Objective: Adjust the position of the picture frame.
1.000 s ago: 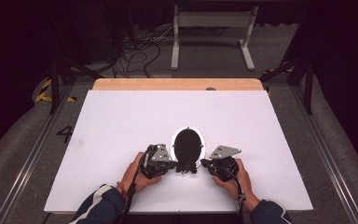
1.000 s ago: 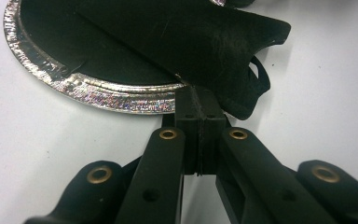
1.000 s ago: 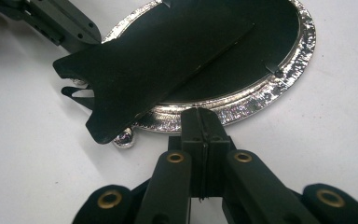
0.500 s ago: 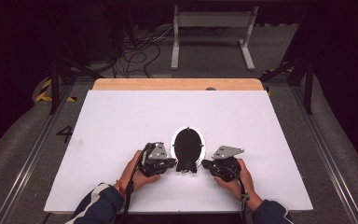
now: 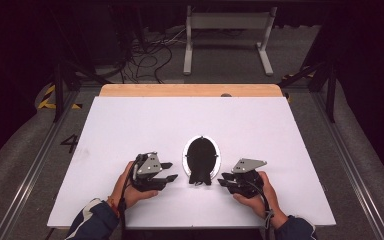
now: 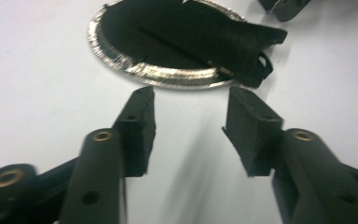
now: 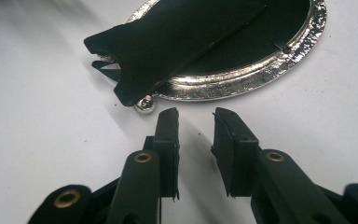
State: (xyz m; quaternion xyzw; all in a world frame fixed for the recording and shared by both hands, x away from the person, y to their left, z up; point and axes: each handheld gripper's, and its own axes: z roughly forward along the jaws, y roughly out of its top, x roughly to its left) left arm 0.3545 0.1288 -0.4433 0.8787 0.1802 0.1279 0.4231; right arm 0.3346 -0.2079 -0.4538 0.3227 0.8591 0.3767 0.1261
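Two handheld grippers flanked an oval picture frame lying face down on a white desk.

The silver-rimmed oval frame (image 5: 201,156), its black back and stand upward, lay near the desk's (image 5: 280,130) near edge, midway between the hands. The left gripper (image 5: 167,176) sat just left of it, jaws released wide and empty; the right gripper (image 5: 223,181) sat just right of it, jaws parted more narrowly, gripping nothing, close to the frame's silver rim (image 7: 242,79).
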